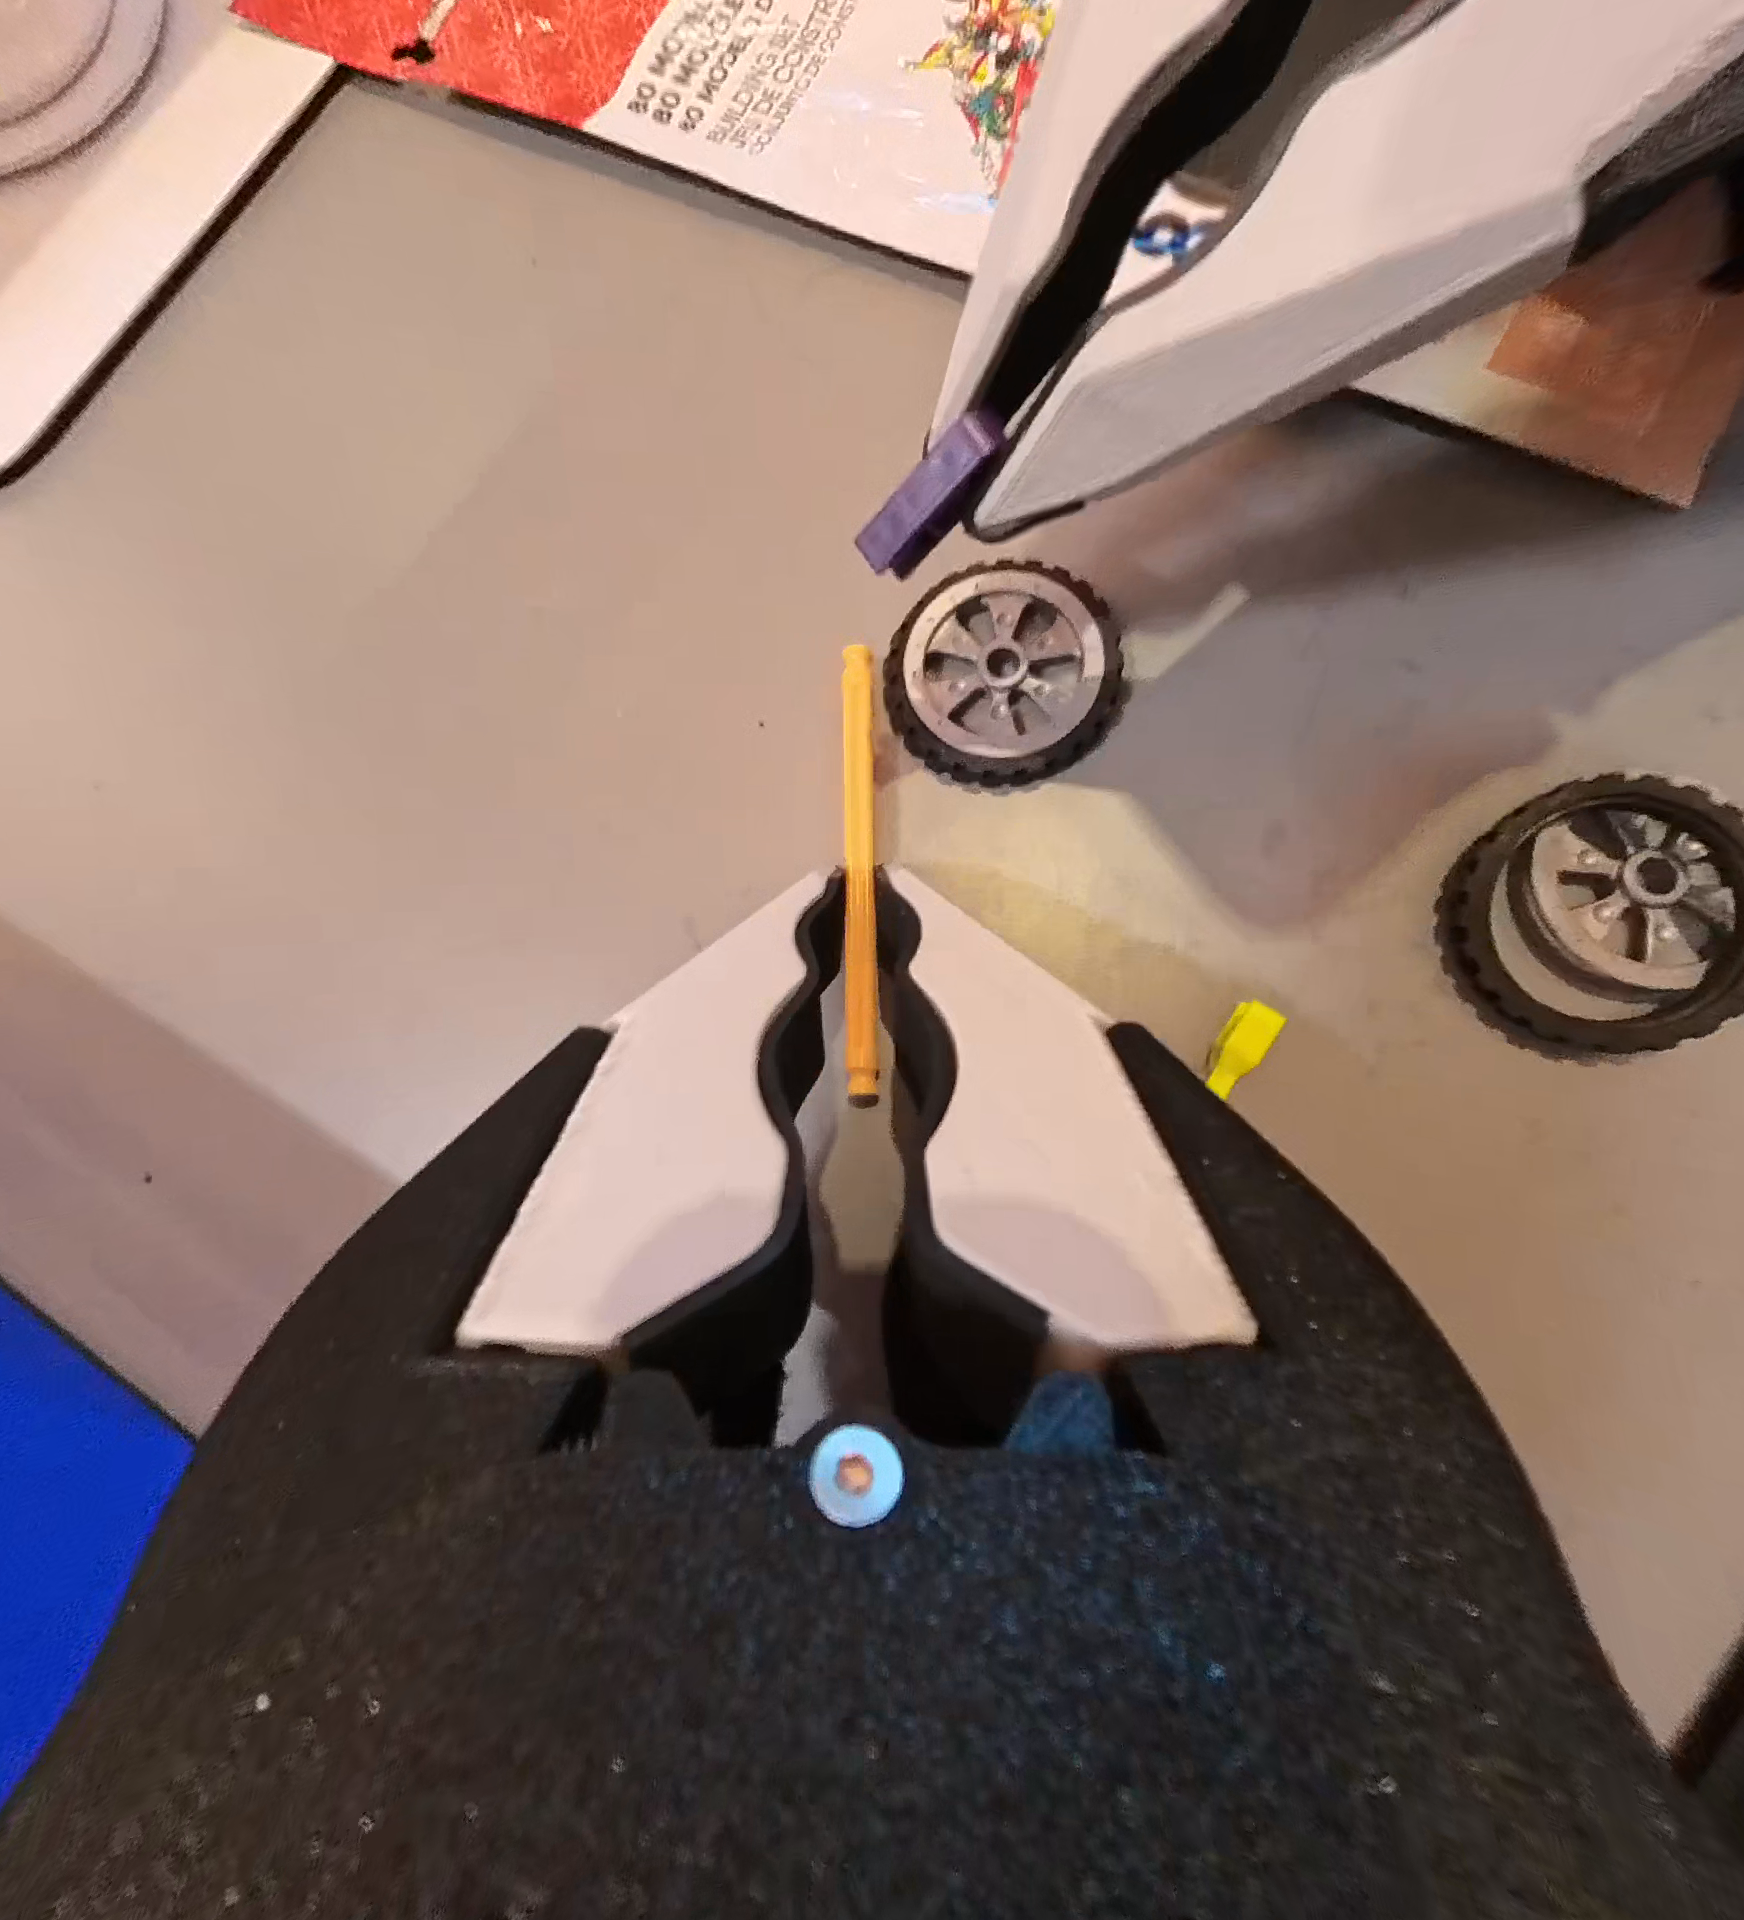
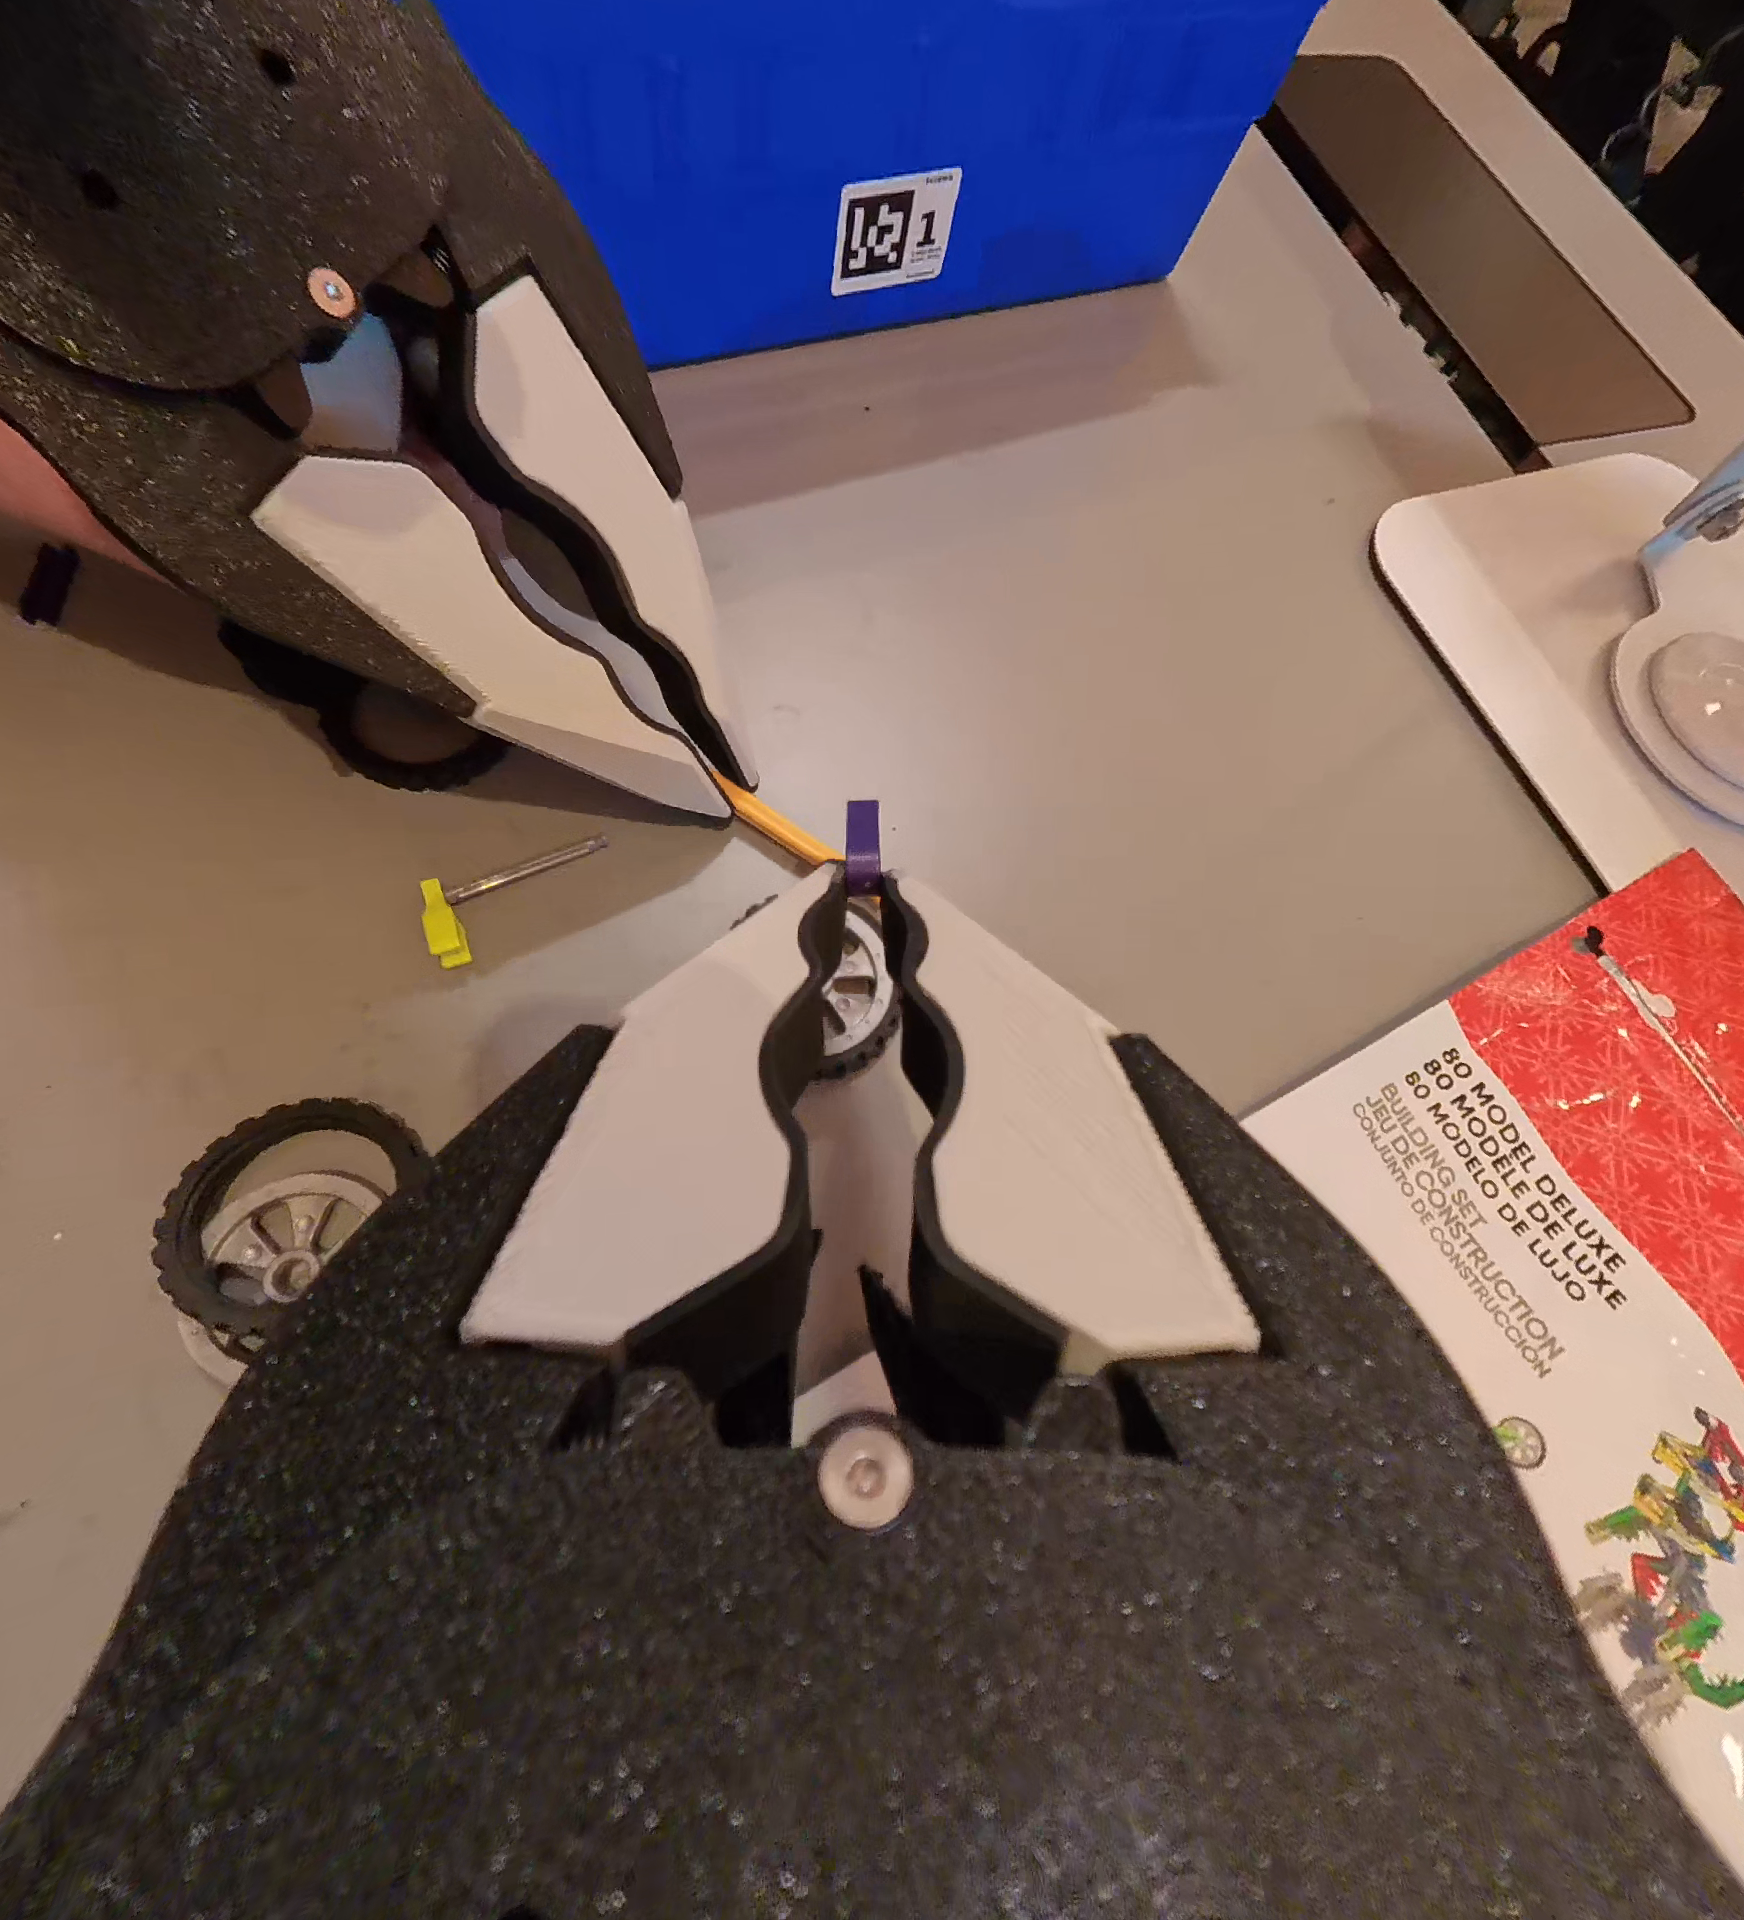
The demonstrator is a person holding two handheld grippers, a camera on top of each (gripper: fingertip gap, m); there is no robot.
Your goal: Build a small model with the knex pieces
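My left gripper (image 1: pixel 855 878) is shut on a thin orange rod (image 1: pixel 857 769) that sticks out forward past its tips. My right gripper (image 2: pixel 863 883) is shut on a small purple connector piece (image 2: pixel 863 836). In the left wrist view the right gripper (image 1: pixel 987 457) comes in from the upper right with the purple piece (image 1: pixel 930 494) just beyond the rod's far end. In the right wrist view the left gripper (image 2: pixel 733 795) comes in from the upper left, and its orange rod (image 2: pixel 780 826) reaches the purple piece. A small toy wheel (image 1: pixel 1003 675) lies flat on the grey table below both.
A second, larger wheel (image 1: pixel 1616 914) lies to the right, with a yellow clip on a grey rod (image 2: pixel 447 920) near it. A red-and-white toy packet (image 2: pixel 1626 1247), a blue bin (image 2: pixel 847 156), a white tray (image 2: pixel 1533 623) and a cardboard box (image 1: pixel 1626 416) ring the table. Left tips to right tips: about 6 centimeters. Between my right fingertips and the small toy wheel (image 1: pixel 1003 675) there is roughly 4 centimeters.
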